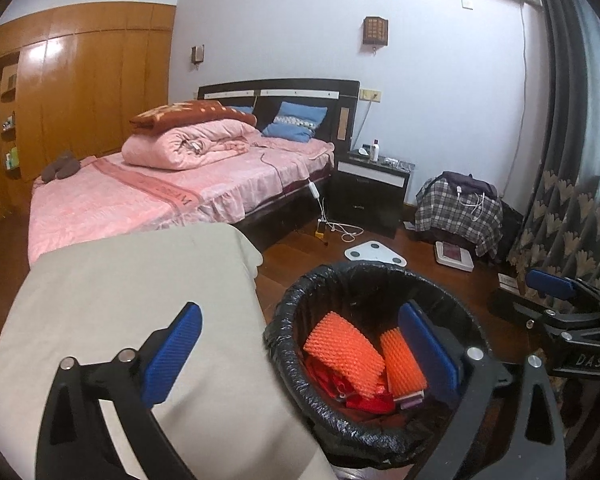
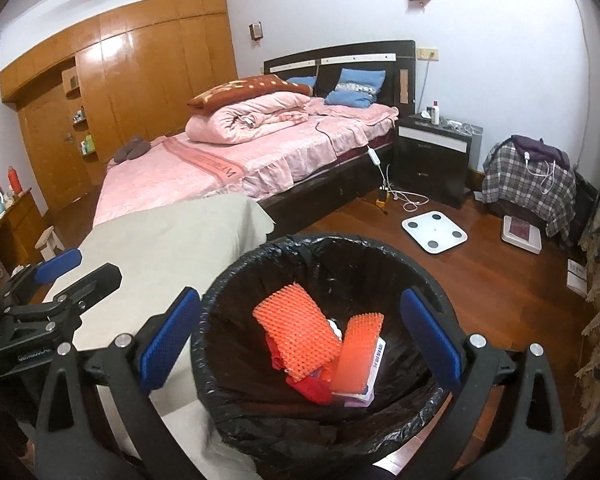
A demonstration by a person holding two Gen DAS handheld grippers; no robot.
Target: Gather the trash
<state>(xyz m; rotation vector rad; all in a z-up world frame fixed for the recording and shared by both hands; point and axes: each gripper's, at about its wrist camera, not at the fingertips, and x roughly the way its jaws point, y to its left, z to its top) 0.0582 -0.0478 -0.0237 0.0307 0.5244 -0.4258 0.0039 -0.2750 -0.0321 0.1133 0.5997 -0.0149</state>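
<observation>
trash seen in bin, both grippers wide open

one trash bin (image 2: 236,412) w/ a black bag liner is seen on the wood floor (image 2: 500,280), just beside a table covered w/ a beige cloth (image 2: 160,248). inside the bin, 2 orange foam nets (image 2: 296,332) are counted, one big & one smaller. under them some red stuff (image 2: 312,390) is seen, plus 1 small box (image 2: 374,372) w/ print on it; the words are too small to be read.

2 grippers are counted. the left gripper (image 1: 300,354) is held w/ its jaws spread as wide as they go; nothing is held. one blue pad is seen over the cloth, the other over the bin. the right gripper (image 2: 300,340) is also held wide apart over the bin, & nothing is gripped by it.

farther back, 1 bed (image 2: 204,184) w/ pink covers is seen. on it are counted 1 rolled pink quilt (image 2: 252,118), 1 red-brown blanket (image 2: 244,90) on top, & 2 blue pillows (image 2: 358,88). 1 dark nightstand (image 2: 432,160) is placed beside the bed. 2 white scales (image 2: 434,232) are seen on the floor, well apart from the bin.
</observation>
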